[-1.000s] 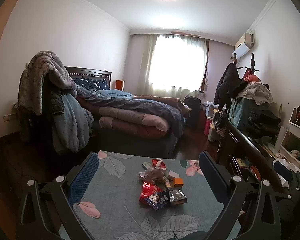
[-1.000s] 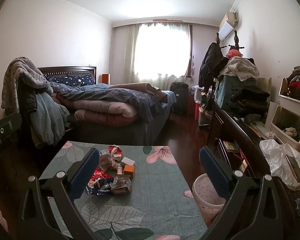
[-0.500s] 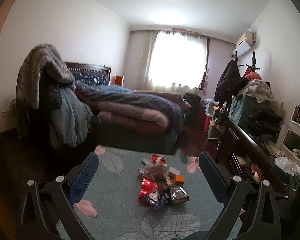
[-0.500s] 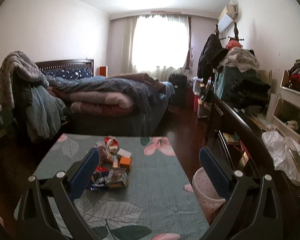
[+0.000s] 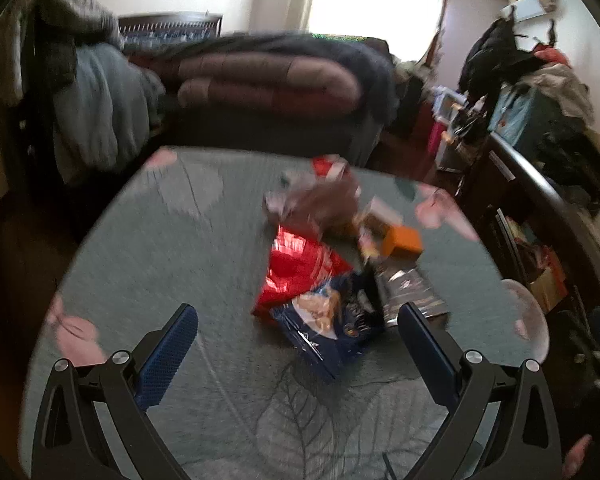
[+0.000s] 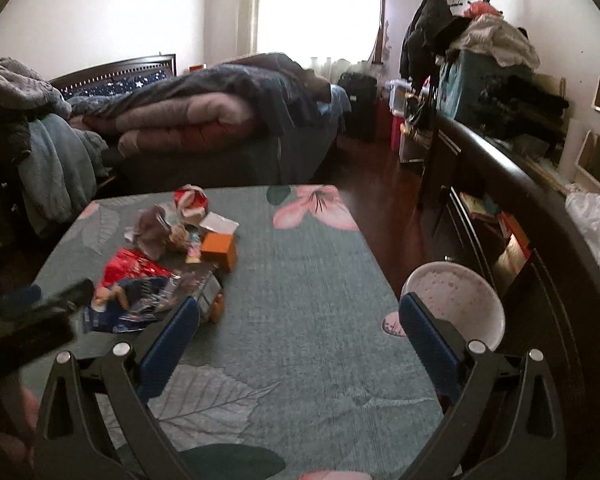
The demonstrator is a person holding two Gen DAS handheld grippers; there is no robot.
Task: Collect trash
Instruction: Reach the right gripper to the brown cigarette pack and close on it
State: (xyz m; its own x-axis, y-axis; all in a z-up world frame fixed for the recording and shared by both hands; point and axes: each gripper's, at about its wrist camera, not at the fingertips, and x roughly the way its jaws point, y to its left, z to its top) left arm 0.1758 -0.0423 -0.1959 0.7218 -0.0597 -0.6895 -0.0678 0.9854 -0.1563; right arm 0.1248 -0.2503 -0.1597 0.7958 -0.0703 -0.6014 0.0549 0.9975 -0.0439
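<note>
Both grippers, left (image 5: 298, 354) and right (image 6: 298, 346), gape wide and empty over the table (image 6: 320, 280), where overlapping wrappers (image 5: 320, 300) piled at its left-middle could drag neighbours off the near edge, though bare cloth leads right toward the bin (image 6: 454, 302)

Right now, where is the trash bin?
In the right wrist view, the pink trash bin stands on the floor off the table's right edge, beside the dark dresser.
</note>
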